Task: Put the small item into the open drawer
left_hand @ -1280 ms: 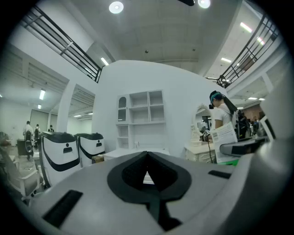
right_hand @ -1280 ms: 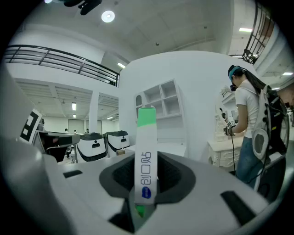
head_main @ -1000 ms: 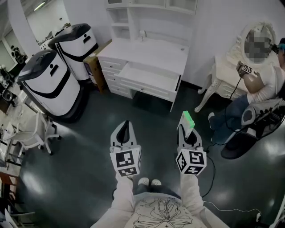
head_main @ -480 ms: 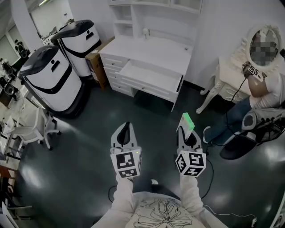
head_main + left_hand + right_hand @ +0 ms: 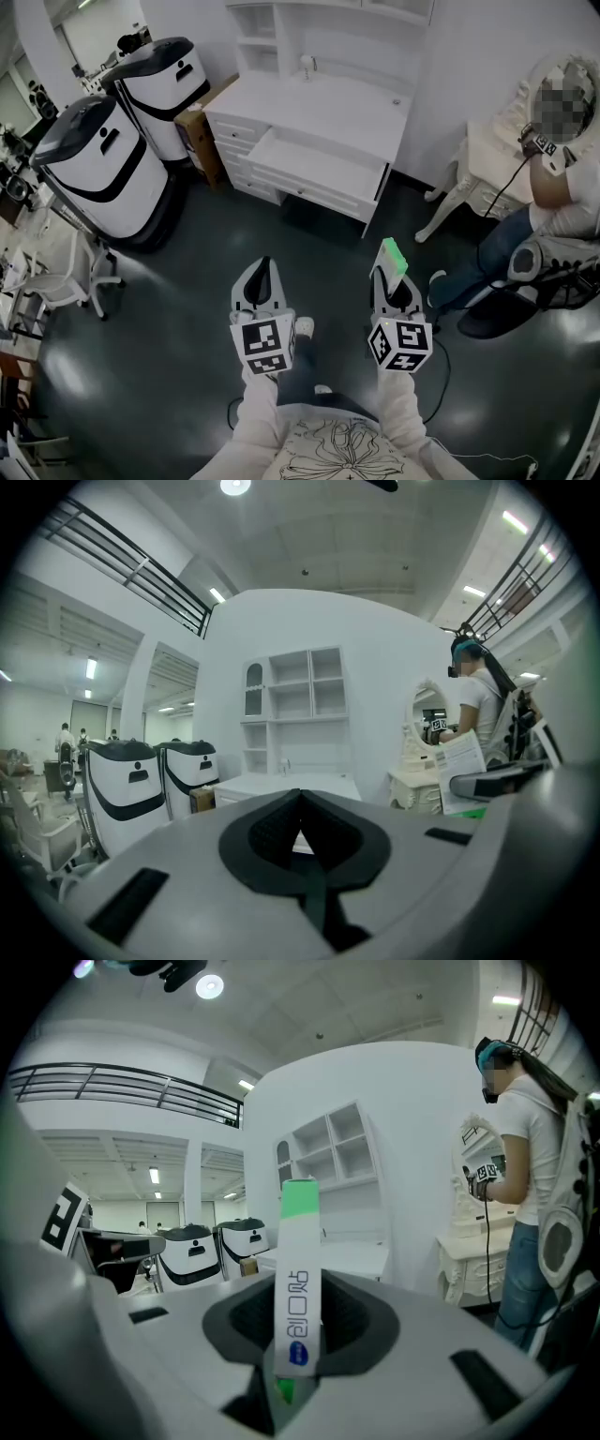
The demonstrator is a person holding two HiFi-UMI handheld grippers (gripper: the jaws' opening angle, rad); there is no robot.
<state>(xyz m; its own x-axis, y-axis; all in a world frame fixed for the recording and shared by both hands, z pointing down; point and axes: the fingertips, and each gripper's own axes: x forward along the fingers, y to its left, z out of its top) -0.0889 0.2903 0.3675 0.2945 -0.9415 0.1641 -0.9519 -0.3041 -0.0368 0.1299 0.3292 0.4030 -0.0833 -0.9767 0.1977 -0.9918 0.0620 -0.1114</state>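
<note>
Right gripper (image 5: 391, 274) jaws clamp the green-tipped small item (image 5: 397, 254), well short of the open drawer (image 5: 319, 167) at twelve o'clock, dark floor (image 5: 300, 239) between. Left gripper (image 5: 263, 274) jaws together, empty. White machines (image 5: 98, 173) at ten o'clock; seated person (image 5: 555, 202) at two.

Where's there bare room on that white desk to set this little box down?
The open drawer looks bare end to end, right of the stack of small drawers. The desk top behind it is bare too, except a small object by the shelves. Crowded: two white machines left of the desk.
</note>
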